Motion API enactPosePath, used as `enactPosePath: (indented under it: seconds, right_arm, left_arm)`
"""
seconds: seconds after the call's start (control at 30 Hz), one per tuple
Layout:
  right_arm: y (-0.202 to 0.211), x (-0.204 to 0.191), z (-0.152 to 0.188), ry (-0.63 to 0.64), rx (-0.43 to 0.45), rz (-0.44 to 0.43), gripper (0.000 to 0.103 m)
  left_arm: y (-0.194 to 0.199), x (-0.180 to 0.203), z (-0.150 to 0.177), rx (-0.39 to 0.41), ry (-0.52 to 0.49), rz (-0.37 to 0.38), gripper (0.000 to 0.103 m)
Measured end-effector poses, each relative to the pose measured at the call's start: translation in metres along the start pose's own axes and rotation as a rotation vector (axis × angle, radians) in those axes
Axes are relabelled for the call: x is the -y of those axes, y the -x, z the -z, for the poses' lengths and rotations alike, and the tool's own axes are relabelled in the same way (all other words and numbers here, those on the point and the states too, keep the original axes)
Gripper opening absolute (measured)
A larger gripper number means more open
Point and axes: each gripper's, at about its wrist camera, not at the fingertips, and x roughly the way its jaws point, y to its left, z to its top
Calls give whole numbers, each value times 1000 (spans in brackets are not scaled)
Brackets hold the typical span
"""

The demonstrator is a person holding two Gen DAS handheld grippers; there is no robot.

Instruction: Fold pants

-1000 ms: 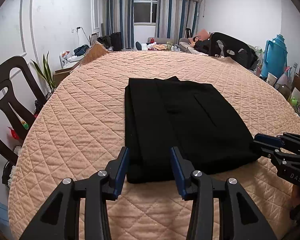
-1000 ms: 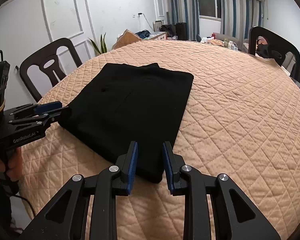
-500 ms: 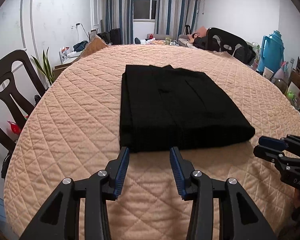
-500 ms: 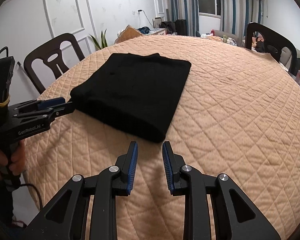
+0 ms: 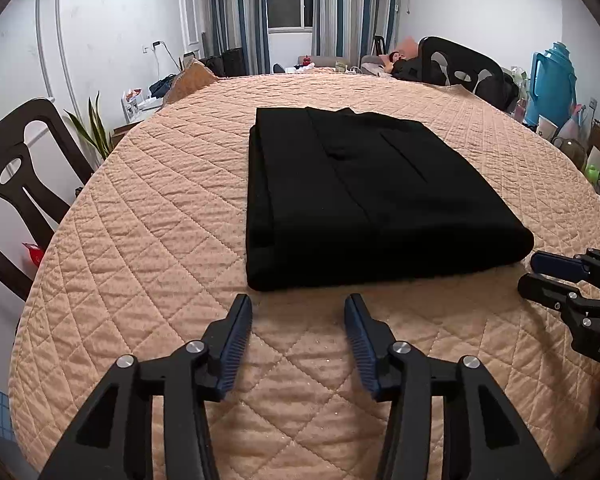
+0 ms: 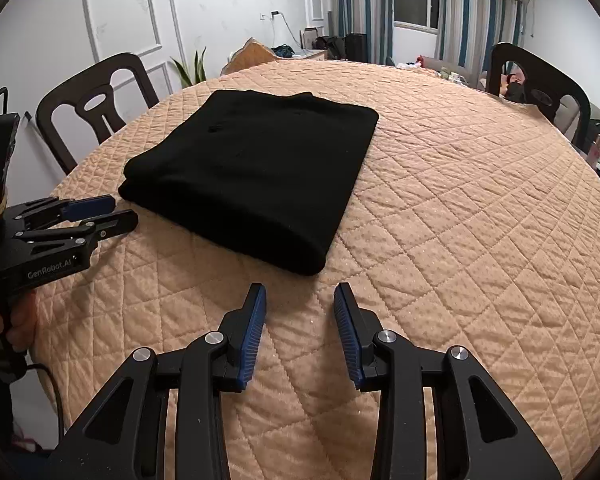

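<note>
The black pants (image 5: 364, 196) lie folded into a flat rectangle on the peach quilted table cover (image 5: 148, 232); they also show in the right wrist view (image 6: 252, 168). My left gripper (image 5: 298, 304) is open and empty, just short of the pants' near edge. My right gripper (image 6: 299, 292) is open and empty, just short of the pants' near right corner. The right gripper also shows at the right edge of the left wrist view (image 5: 534, 272), beside the pants' corner. The left gripper shows at the left of the right wrist view (image 6: 120, 210).
Dark wooden chairs stand at the table's left (image 5: 16, 168) and far right (image 5: 460, 68). A blue thermos (image 5: 552, 80) and clutter sit at the right. A potted plant (image 5: 92, 128) is by the left wall. The cover (image 6: 480, 200) stretches wide right of the pants.
Both grippers have pulled back from the pants' near edge, so the pants now lie free ahead of the fingertips. The right gripper's jaws have opened wider.
</note>
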Motion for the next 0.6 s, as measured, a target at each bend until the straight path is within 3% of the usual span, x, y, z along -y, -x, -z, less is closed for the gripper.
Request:
enactPosePath:
  seconds: [0.23, 0.33, 0.6]
  right_arm:
    - [-2, -2, -2, 7, -8, 12, 37]
    - [-3, -2, -4, 8, -13, 17, 37]
    - [-5, -8, -3, 46, -18, 33, 46]
  left_arm:
    - [-6, -1, -4, -11, -11, 1, 62]
    - [-7, -4, -5, -16, -11, -9, 70]
    - [-8, -7, -3, -22, -5, -13, 74]
